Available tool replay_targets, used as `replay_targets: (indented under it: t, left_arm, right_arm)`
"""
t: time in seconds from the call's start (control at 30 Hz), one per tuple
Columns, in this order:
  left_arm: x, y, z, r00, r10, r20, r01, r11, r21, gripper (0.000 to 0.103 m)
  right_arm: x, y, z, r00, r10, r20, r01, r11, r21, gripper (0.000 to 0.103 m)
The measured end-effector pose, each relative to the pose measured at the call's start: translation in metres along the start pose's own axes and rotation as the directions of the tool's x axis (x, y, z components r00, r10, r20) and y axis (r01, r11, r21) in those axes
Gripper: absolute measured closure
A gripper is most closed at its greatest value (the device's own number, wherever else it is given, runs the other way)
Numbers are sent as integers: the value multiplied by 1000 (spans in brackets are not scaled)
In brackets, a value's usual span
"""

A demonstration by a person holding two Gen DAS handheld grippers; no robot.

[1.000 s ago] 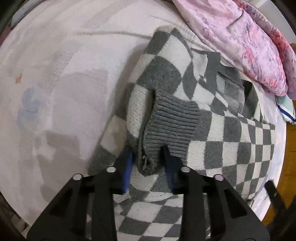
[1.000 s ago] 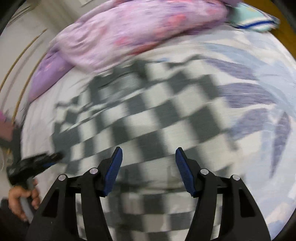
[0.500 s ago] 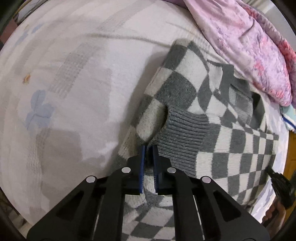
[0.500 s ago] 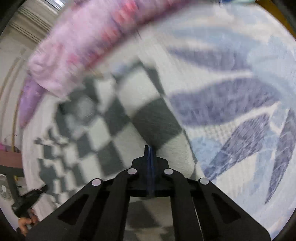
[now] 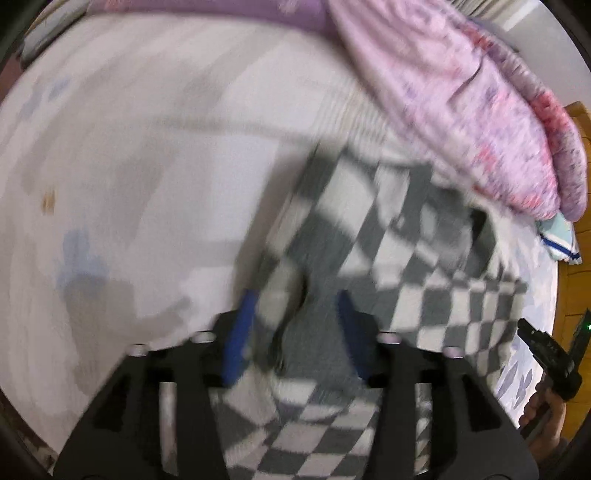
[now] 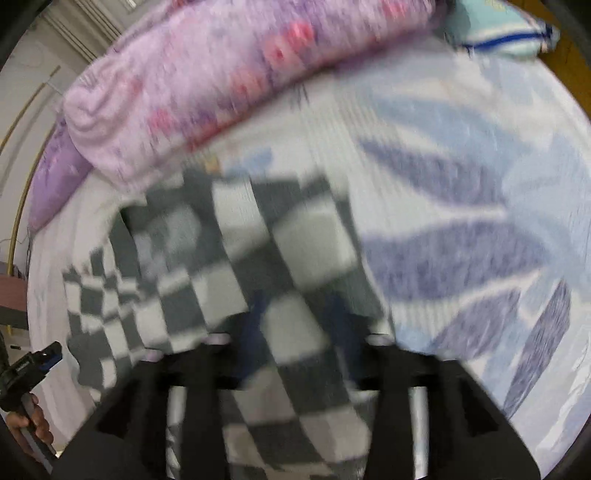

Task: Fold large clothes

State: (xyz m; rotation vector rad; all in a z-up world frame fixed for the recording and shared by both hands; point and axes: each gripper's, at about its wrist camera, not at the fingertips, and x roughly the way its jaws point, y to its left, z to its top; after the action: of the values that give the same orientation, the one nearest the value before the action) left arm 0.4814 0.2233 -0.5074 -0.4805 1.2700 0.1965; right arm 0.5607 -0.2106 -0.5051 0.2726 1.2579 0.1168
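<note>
A grey and white checkered knit sweater (image 5: 406,266) lies on the bed, blurred by motion; it also shows in the right wrist view (image 6: 236,258). My left gripper (image 5: 295,325) is open, its blue pads either side of the ribbed grey cuff (image 5: 314,343). My right gripper (image 6: 299,325) is open over the sweater's right edge, with checkered fabric between its fingers. Each gripper appears at the edge of the other's view: the right one (image 5: 546,354), the left one (image 6: 29,365).
A pink and purple floral quilt (image 5: 461,96) is bunched along the far side of the bed, also in the right wrist view (image 6: 229,77). A pale pillow with a blue stripe (image 6: 502,33) lies by it. The sheet (image 5: 129,166) is white, with blue leaf print (image 6: 461,243) on the right.
Both grippers were shut on the sweater half a second ago and have now opened. Both views have moved and are blurred.
</note>
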Motion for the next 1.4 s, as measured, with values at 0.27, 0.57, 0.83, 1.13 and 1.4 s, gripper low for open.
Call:
replay_targets:
  t: [0.27, 0.57, 0.83, 1.13, 1.4]
  left_arm:
    - [43, -13, 80, 1000, -24, -19, 23, 999, -25, 47]
    - [102, -21, 119, 987, 126, -95, -123, 992, 41, 45]
    - [79, -45, 98, 989, 150, 1, -147, 966, 211, 87]
    - [-4, -50, 58, 987, 118, 108, -142, 959, 247, 88]
    - [-91, -35, -23, 976, 111, 189, -145, 974, 175, 89]
  right_arm:
    - [33, 8, 56, 994, -105, -12, 105, 994, 7, 53]
    - [91, -25, 81, 978, -113, -173, 131, 987, 94, 45]
    - [77, -35, 65, 993, 11, -115, -1, 997, 82, 83]
    - [-10, -33, 24, 992, 113, 61, -117, 991, 60, 85]
    - [-92, -24, -30, 968, 185, 167, -195, 980, 42, 85]
